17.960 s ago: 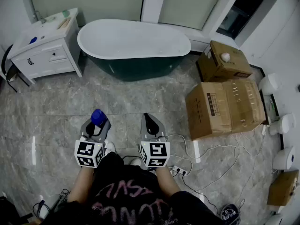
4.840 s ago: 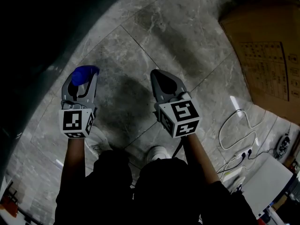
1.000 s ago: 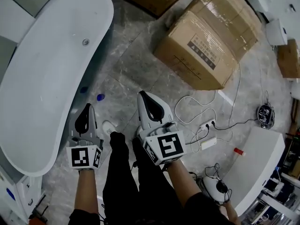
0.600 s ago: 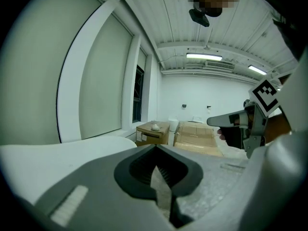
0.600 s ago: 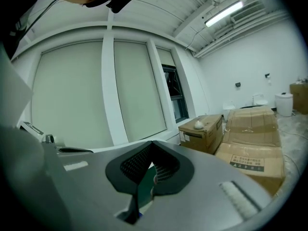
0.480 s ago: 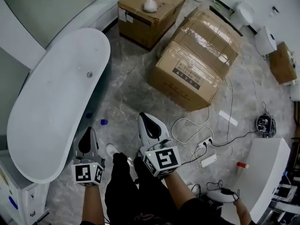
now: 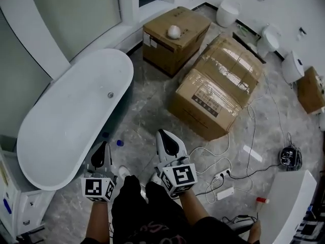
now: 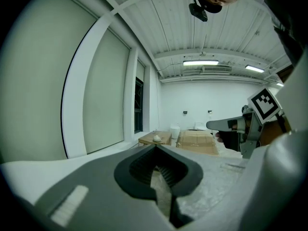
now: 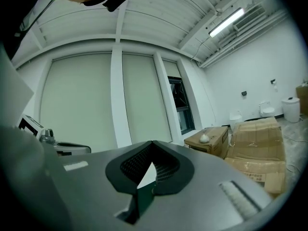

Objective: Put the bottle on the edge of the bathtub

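The white bathtub (image 7: 128,80) with a dark outer wall lies at the left in the head view. A small blue object (image 7: 120,143), perhaps the bottle, sits on the floor beside the tub's wall; it is too small to tell for sure. My left gripper (image 7: 104,147) hangs just below it, near the tub's side, shut and empty. My right gripper (image 7: 163,134) is held over the floor to the right, also shut and empty. The left gripper view shows its jaws (image 8: 158,153) closed on nothing, and the right gripper view shows the same (image 9: 148,165).
Two cardboard boxes (image 7: 175,34) (image 7: 218,88) stand right of the tub. Toilets (image 7: 227,11) line the far wall. Cables and a power strip (image 7: 223,176) lie on the floor at the right. A white cabinet (image 7: 20,207) stands at lower left.
The head view has swung and pulled back, so the tub, boxes and blue object sit lower in frame. Both grippers stay shut and empty in front of the legs.
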Action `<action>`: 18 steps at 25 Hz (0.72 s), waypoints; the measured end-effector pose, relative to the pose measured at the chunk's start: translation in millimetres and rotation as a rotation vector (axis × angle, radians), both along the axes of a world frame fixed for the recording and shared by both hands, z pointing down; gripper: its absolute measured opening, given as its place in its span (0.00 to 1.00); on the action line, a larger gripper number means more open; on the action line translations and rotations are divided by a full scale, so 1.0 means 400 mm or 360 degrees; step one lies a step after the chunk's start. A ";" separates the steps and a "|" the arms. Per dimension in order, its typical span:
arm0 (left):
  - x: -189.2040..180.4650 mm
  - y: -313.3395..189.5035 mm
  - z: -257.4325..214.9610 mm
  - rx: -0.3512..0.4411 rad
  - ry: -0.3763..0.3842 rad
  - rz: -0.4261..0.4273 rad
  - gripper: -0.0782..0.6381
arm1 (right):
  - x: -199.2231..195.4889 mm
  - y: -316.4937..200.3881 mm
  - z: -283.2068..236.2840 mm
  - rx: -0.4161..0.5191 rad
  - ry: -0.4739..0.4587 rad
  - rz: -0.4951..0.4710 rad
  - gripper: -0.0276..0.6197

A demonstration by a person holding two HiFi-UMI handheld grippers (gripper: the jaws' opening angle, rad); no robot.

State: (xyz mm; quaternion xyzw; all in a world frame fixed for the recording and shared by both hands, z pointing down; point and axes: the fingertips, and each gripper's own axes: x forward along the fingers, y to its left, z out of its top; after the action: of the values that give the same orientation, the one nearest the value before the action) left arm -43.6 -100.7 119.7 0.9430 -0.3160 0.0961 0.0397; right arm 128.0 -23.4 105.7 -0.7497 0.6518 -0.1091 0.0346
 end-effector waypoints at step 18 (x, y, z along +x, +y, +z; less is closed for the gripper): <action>-0.064 0.046 -0.163 0.0195 0.0053 -0.0120 0.11 | -0.057 0.014 -0.140 0.0130 0.0078 -0.0121 0.06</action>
State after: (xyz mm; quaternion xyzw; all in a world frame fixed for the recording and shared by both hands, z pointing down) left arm -69.1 -82.1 54.4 0.9326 -0.3558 0.0593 -0.0094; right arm 105.1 -17.8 49.9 -0.7249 0.6843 -0.0653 0.0451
